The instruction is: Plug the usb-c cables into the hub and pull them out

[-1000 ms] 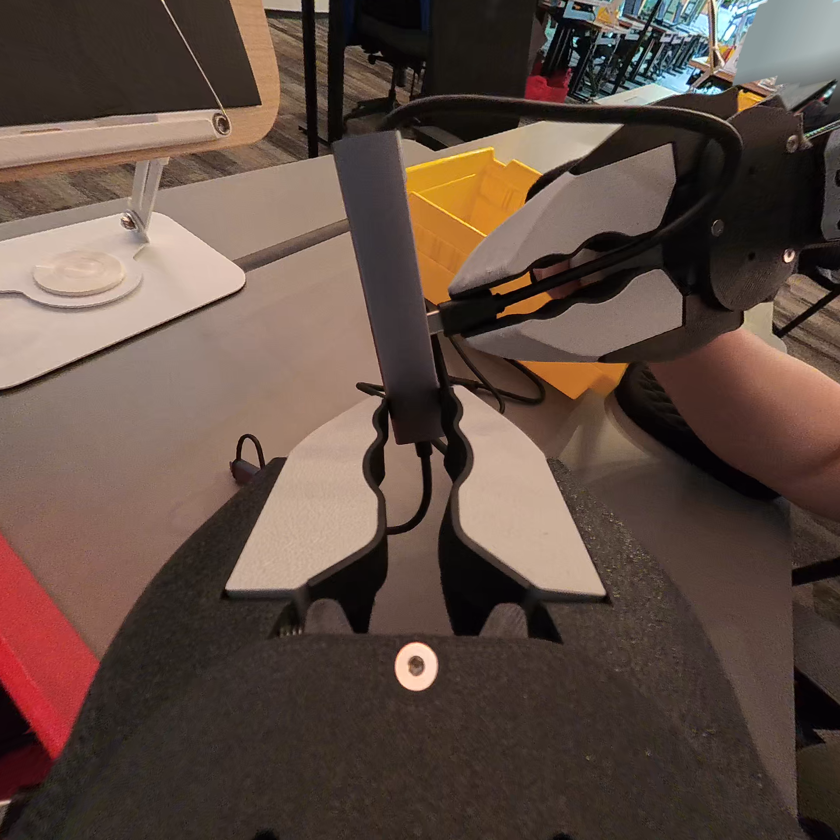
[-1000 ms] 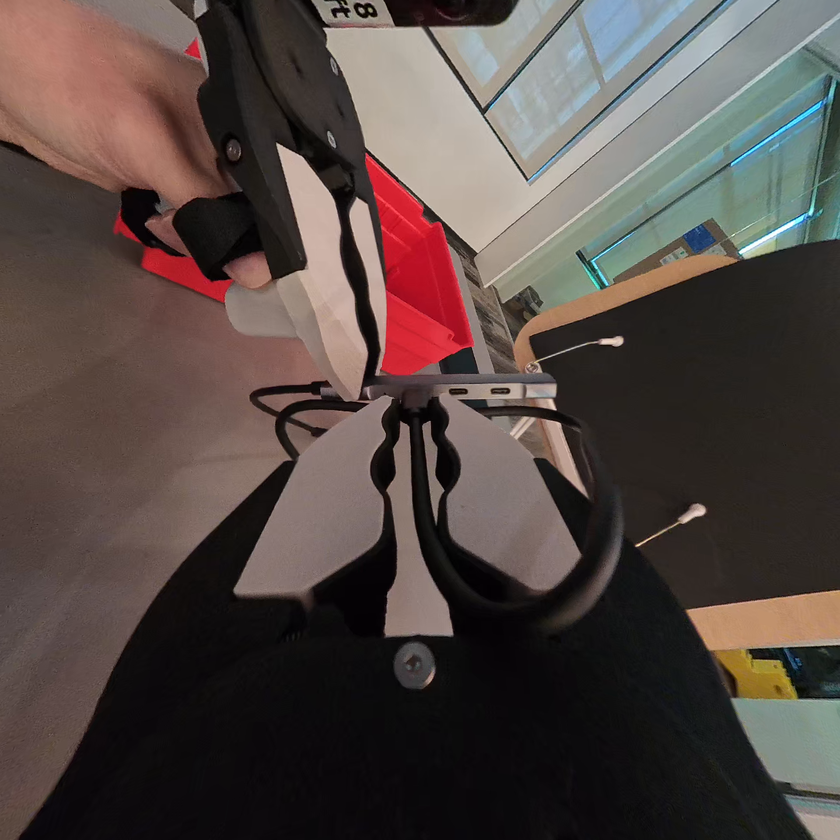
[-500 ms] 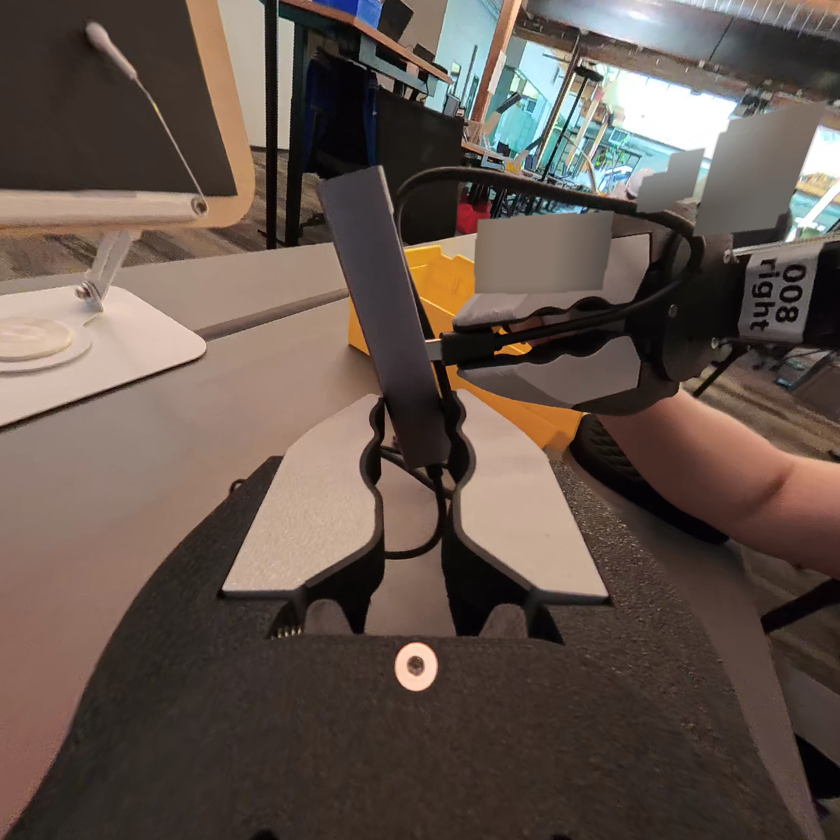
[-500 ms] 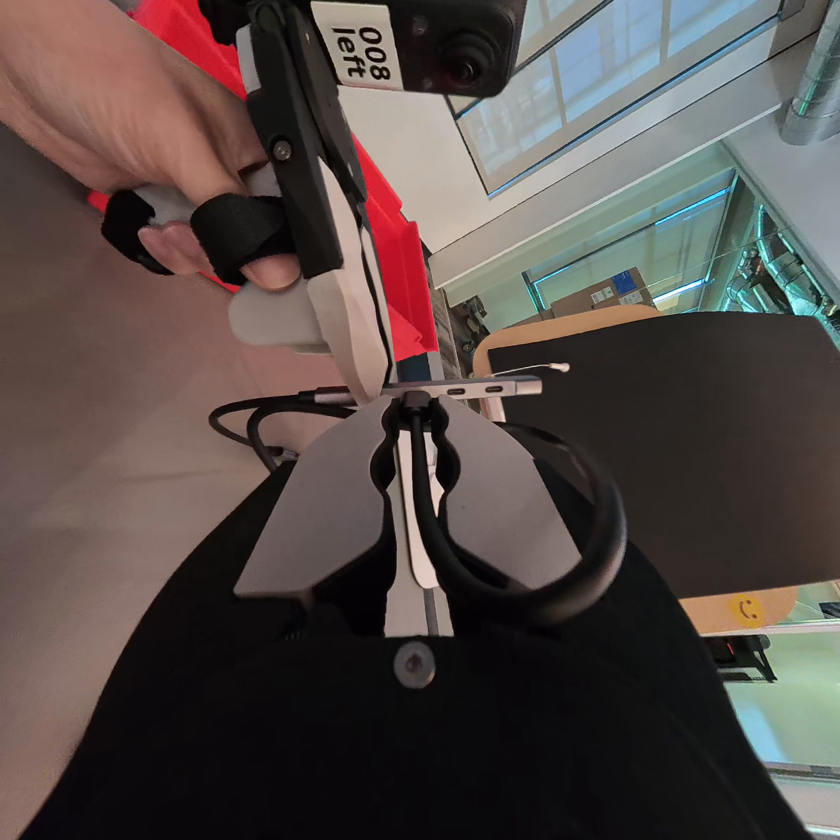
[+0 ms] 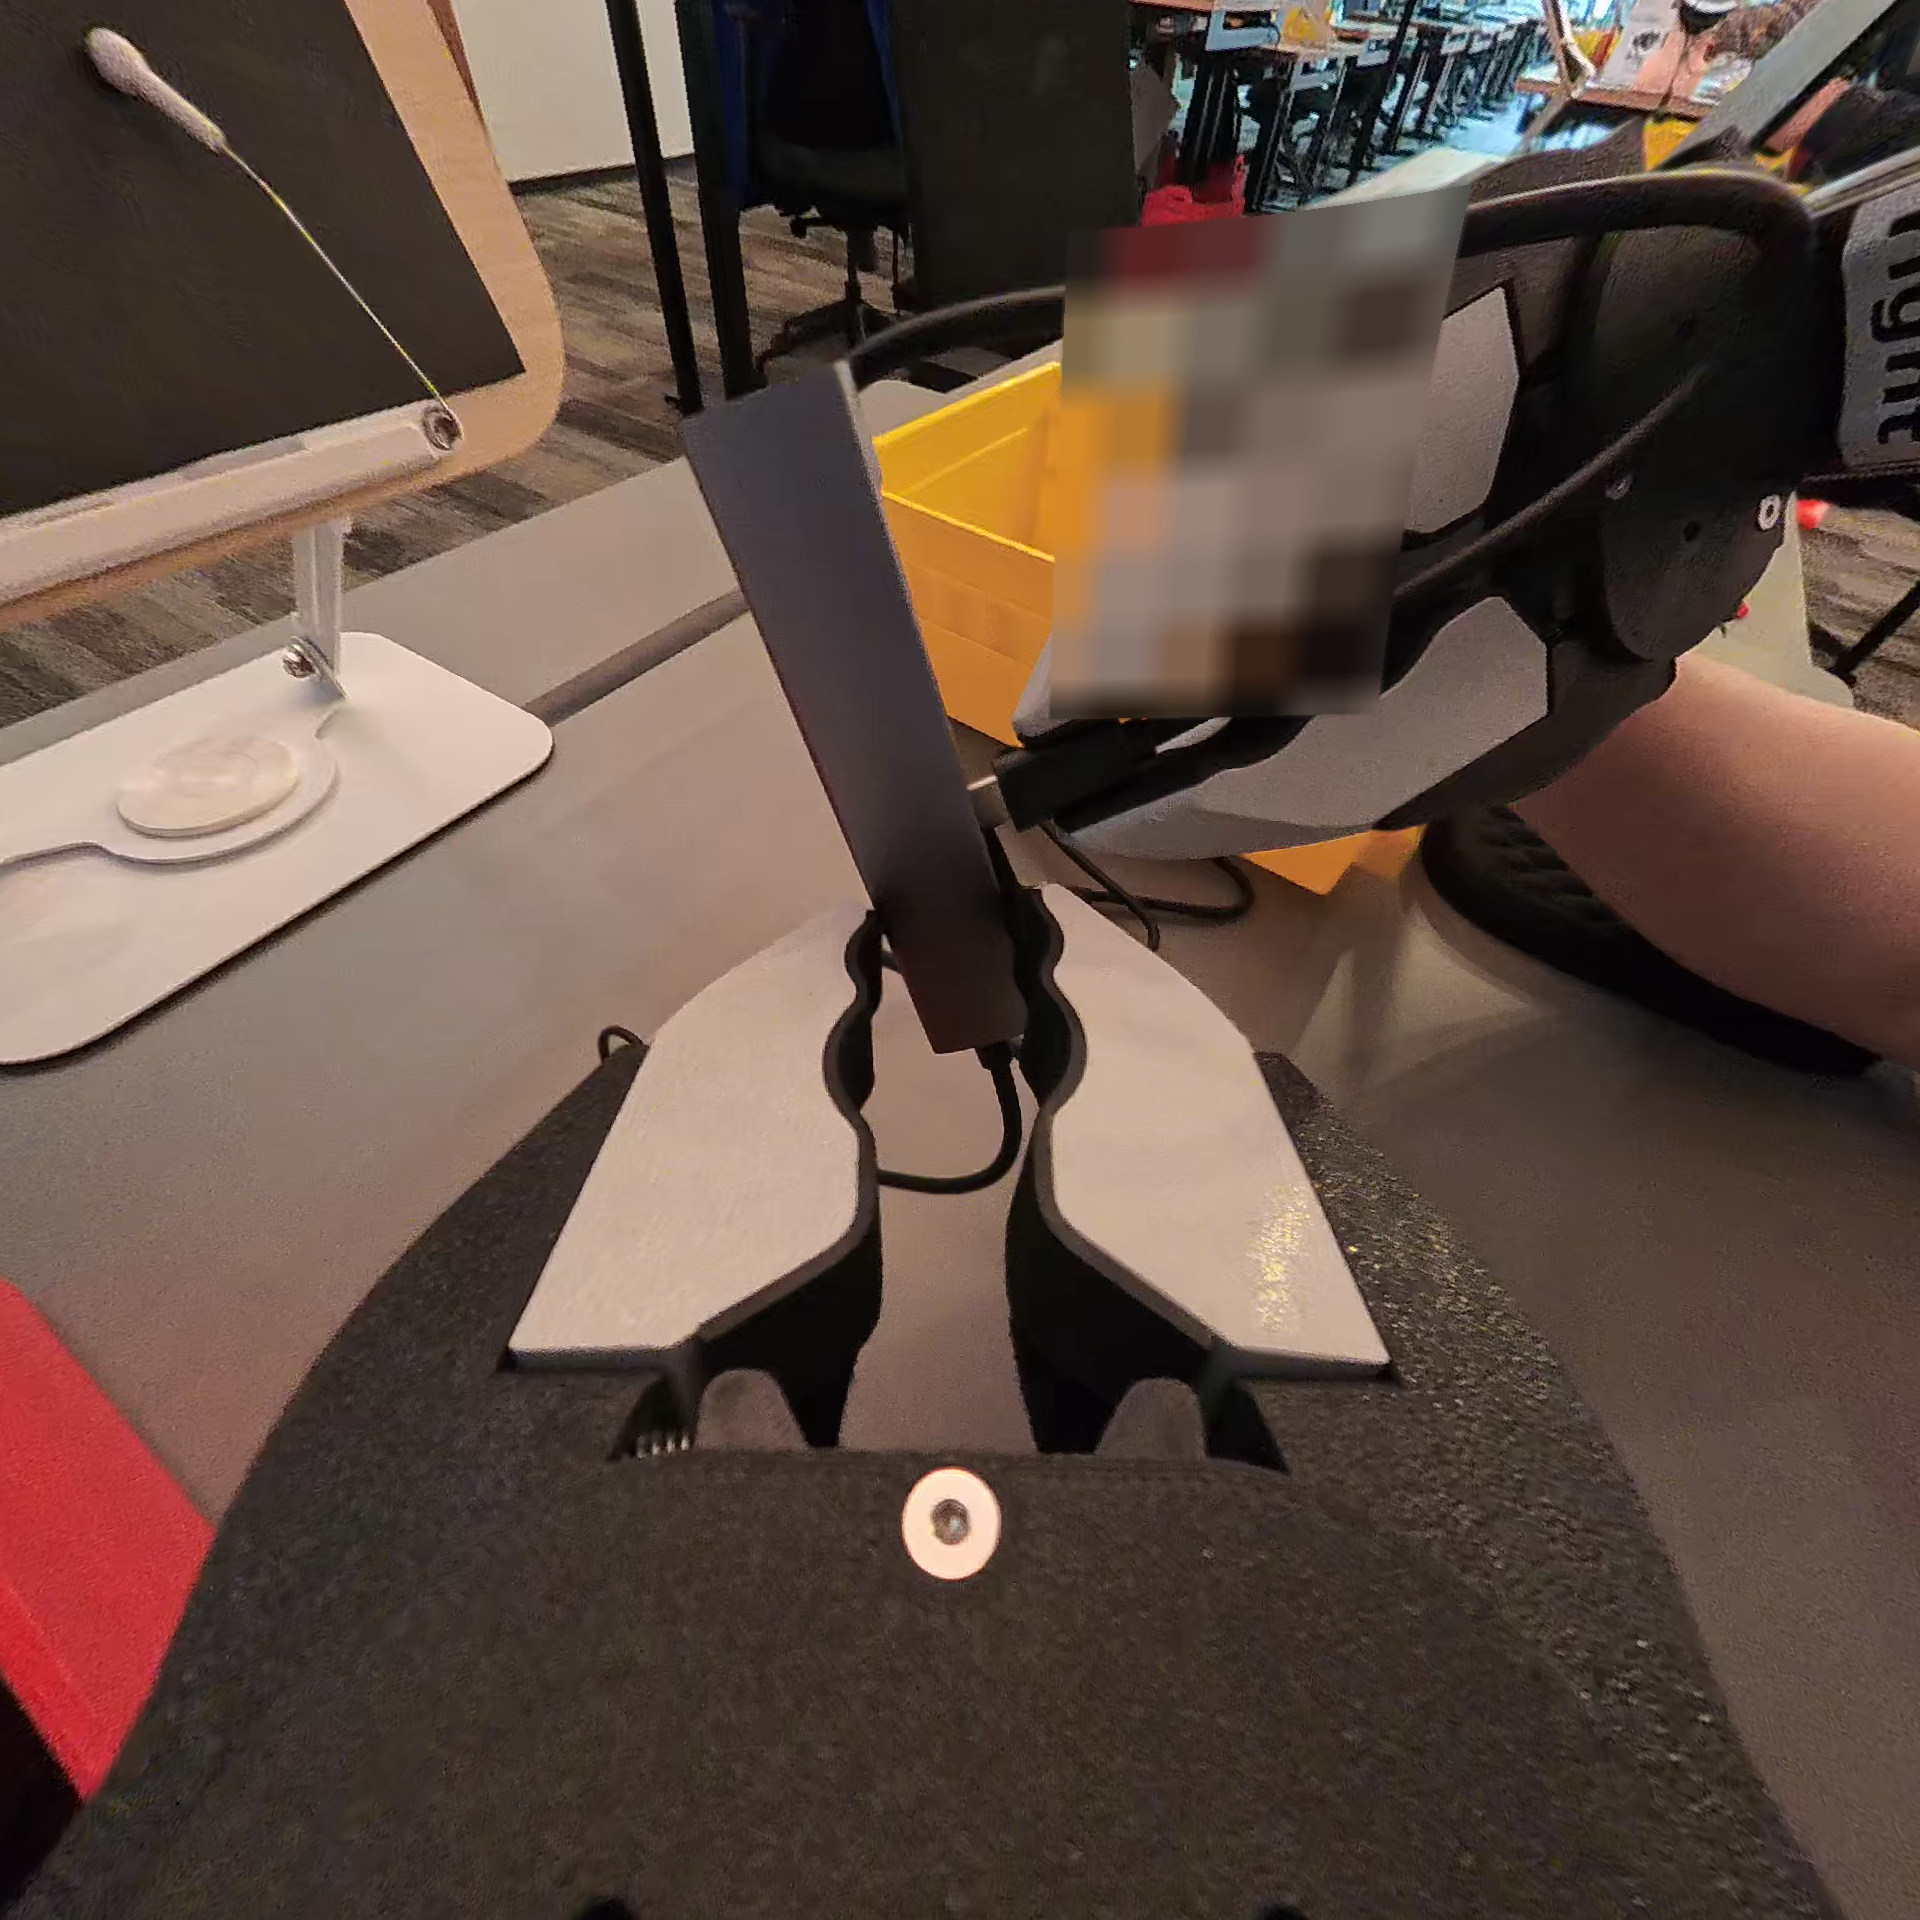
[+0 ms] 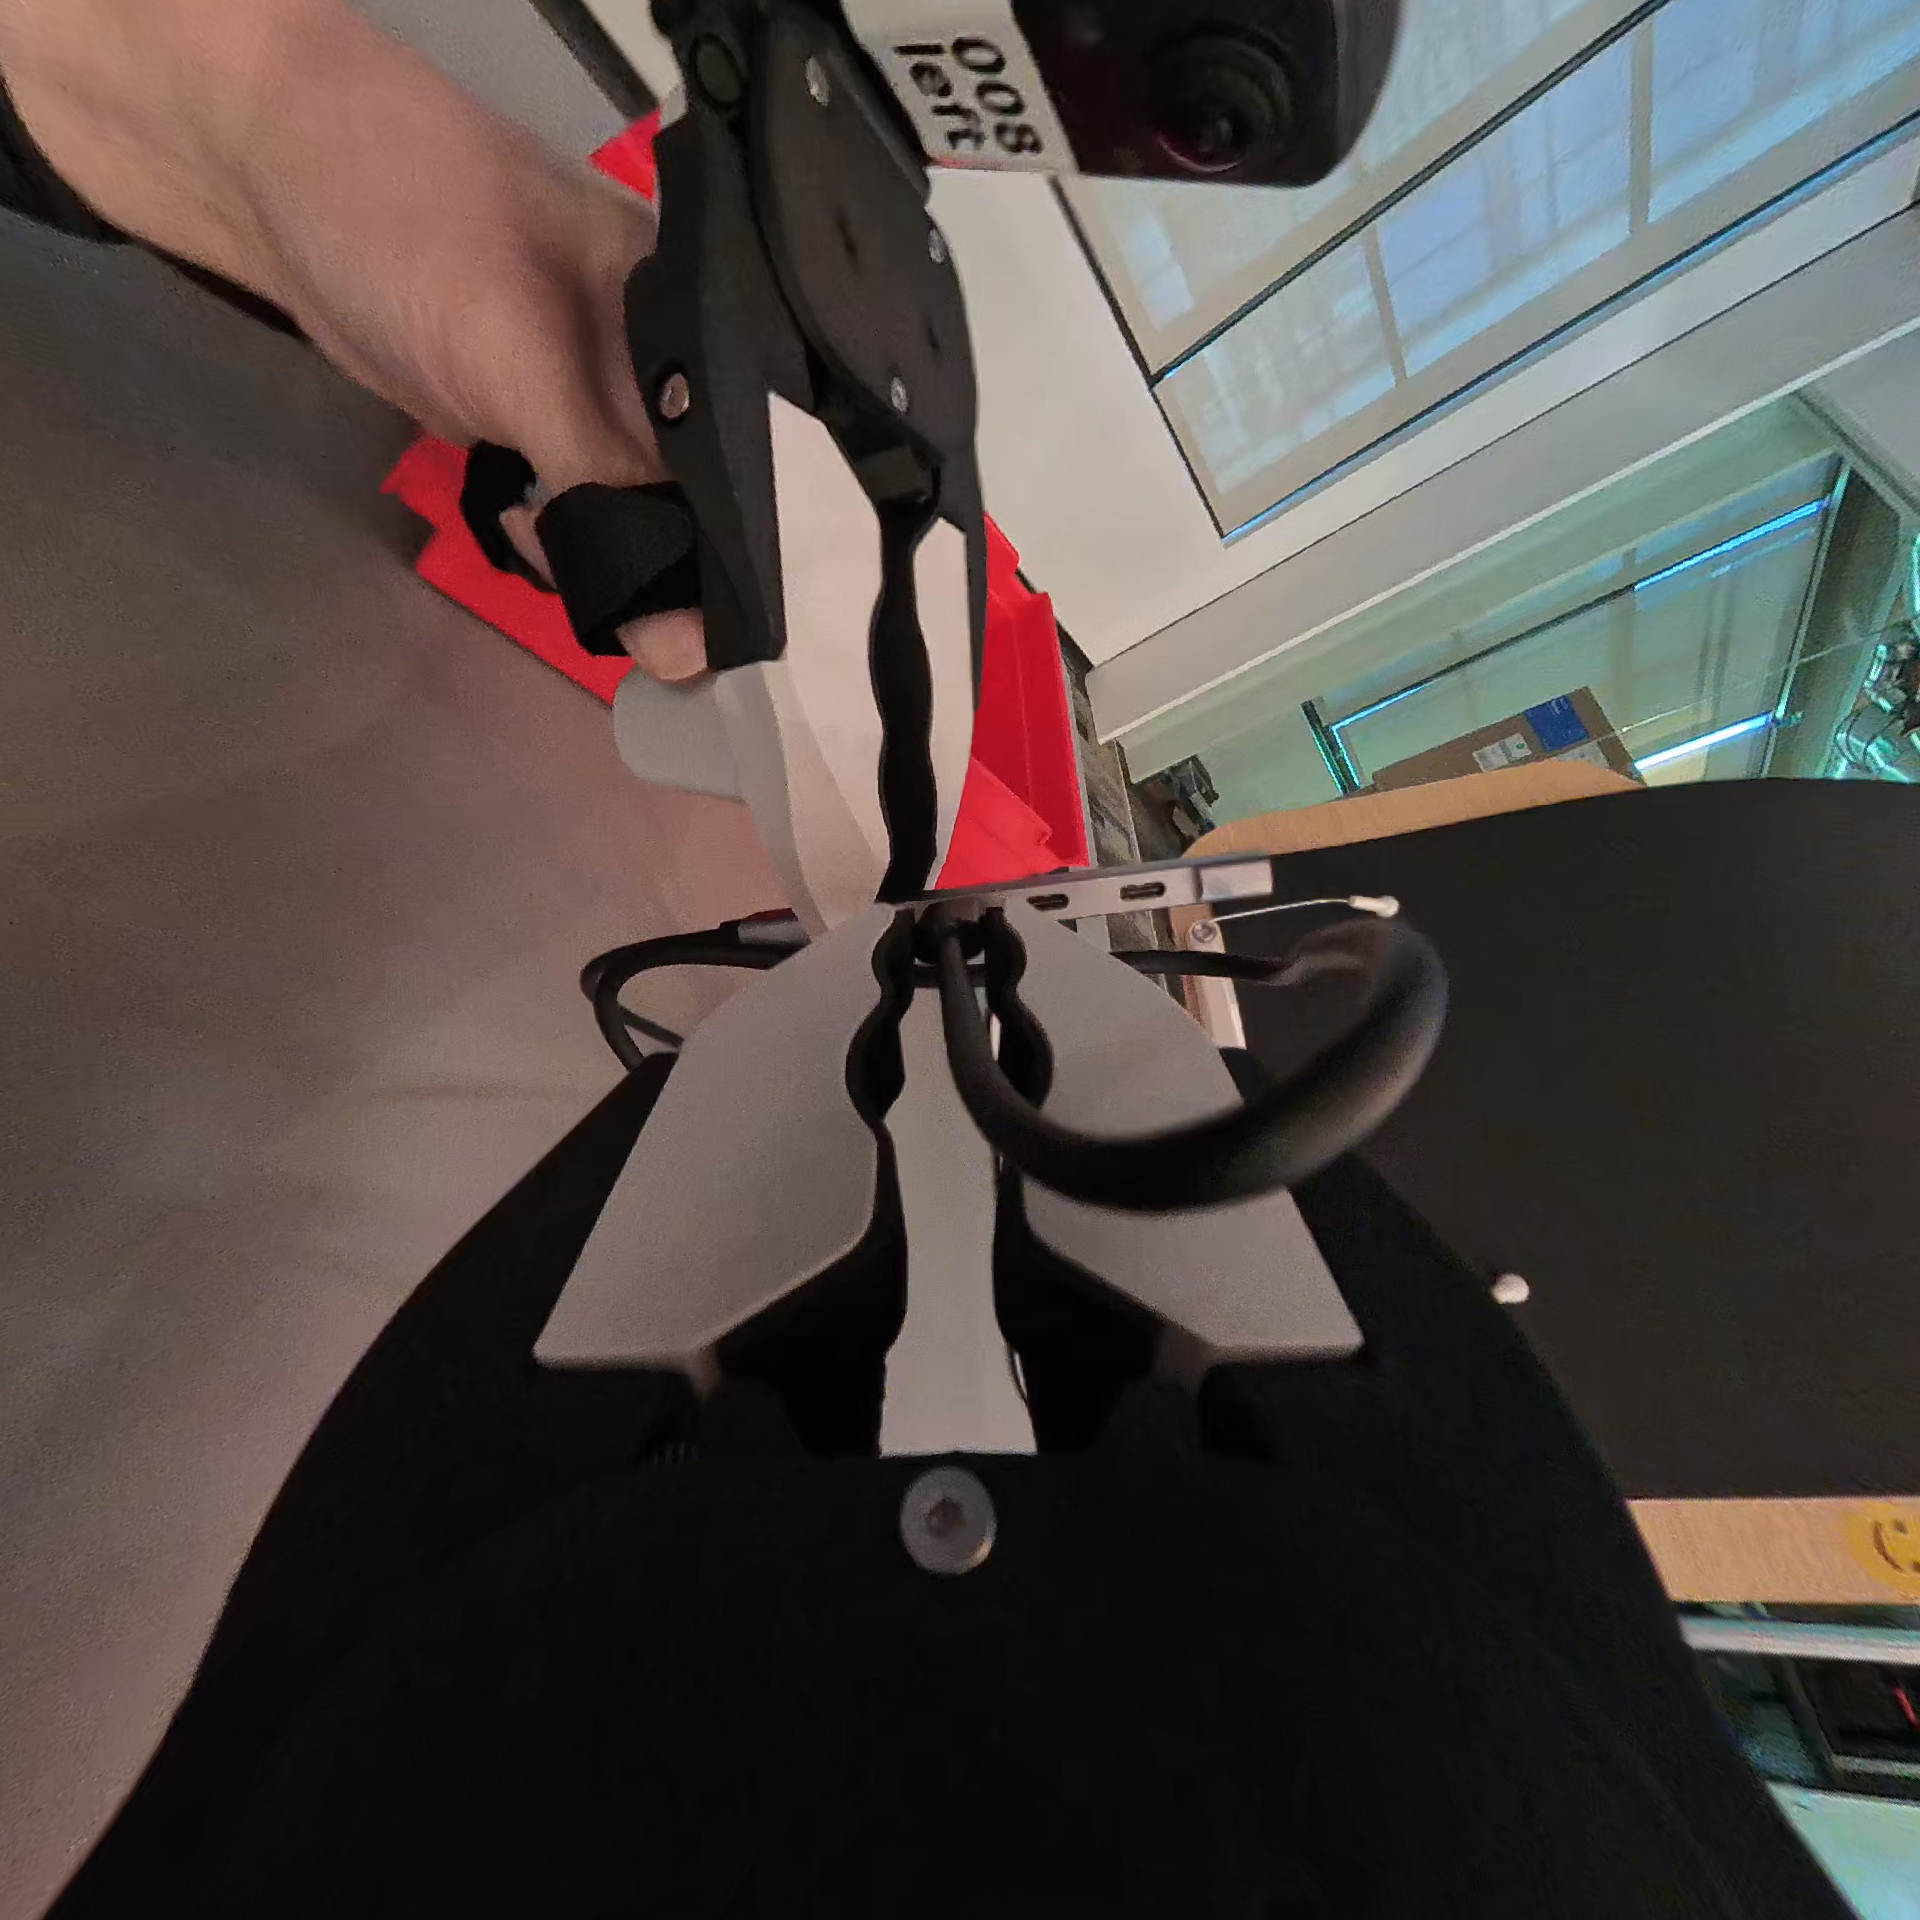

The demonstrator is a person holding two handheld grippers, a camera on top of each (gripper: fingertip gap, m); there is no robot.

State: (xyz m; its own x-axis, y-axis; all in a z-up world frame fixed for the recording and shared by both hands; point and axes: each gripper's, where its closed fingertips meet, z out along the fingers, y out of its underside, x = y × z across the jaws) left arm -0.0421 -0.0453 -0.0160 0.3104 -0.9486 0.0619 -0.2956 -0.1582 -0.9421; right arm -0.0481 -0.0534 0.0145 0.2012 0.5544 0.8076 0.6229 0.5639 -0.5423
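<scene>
My left gripper [image 5: 951,935] is shut on the lower end of a dark grey hub [image 5: 842,675], which stands tilted up and to the left above the grey table [image 5: 416,1039]. My right gripper [image 5: 1039,774] comes in from the right, partly under a mosaic patch, and is shut on a black usb-c plug [image 5: 1070,774] at the hub's right edge; a short silver tip shows between plug and hub. In the right wrist view the hub [image 6: 1143,891] is edge-on with two free ports. My right gripper [image 6: 951,925] pinches the plug there, and its thick black cable [image 6: 1299,1122] loops to the right. The left gripper [image 6: 904,883] reaches down from above.
A yellow bin [image 5: 977,520] stands behind the hub. A white stand base [image 5: 260,790] carries a wood-framed dark board [image 5: 208,260] at the left. A red bin [image 6: 1018,727] lies behind the left gripper. The hub's thin cable [image 5: 966,1164] hangs between my left fingers. The grippers are tip to tip, or close to it.
Both grippers have shifted together with the hub and plug. The hub now leans further left in the left wrist view. Both grips are unchanged.
</scene>
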